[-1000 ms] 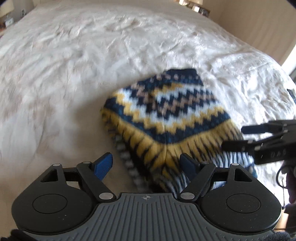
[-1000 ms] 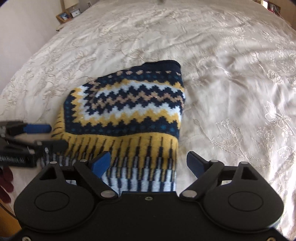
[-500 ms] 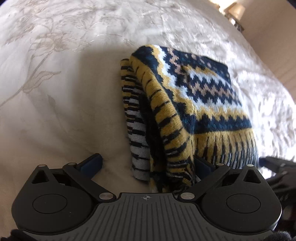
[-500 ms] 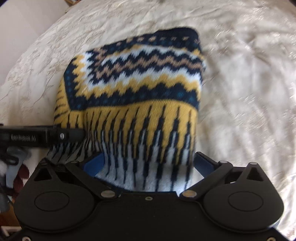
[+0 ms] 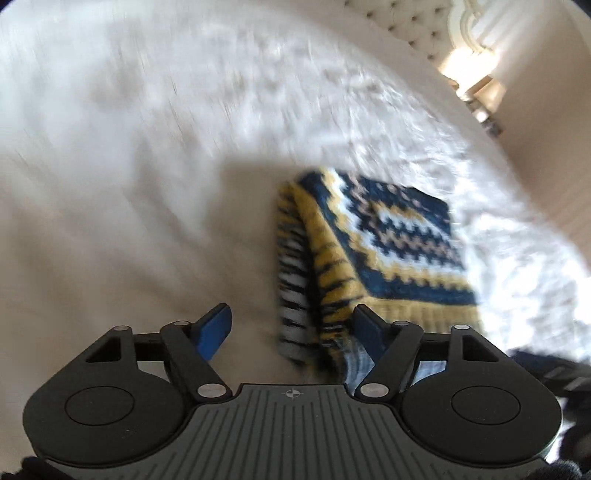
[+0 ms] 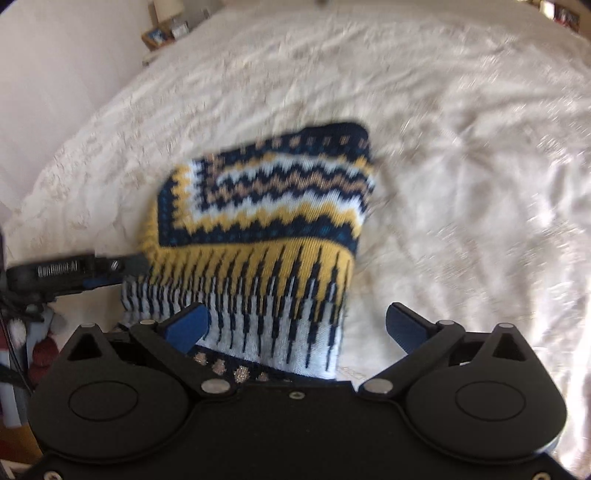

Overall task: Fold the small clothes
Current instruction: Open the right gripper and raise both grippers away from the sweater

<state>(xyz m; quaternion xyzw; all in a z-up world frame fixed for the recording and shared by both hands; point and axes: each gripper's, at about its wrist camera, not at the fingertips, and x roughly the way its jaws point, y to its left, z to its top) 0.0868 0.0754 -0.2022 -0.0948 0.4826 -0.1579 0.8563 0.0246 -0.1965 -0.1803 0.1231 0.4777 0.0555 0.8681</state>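
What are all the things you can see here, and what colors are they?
Knitted garment: one, navy, yellow, white and tan zigzags, folded, lying on the bed.
Bedspread: one, cream-white, covering the whole bed under the garment.
Bedside table: one, wooden, in the far left corner by the wall in the right wrist view, with small items too blurry to name.
Headboard: one, pale and tufted, at the far end of the bed in the left wrist view.
Left tongs: one, black with blue pads, open, at the garment's left edge.
Right tongs: one, black with blue pads, open, over the garment's near striped end.
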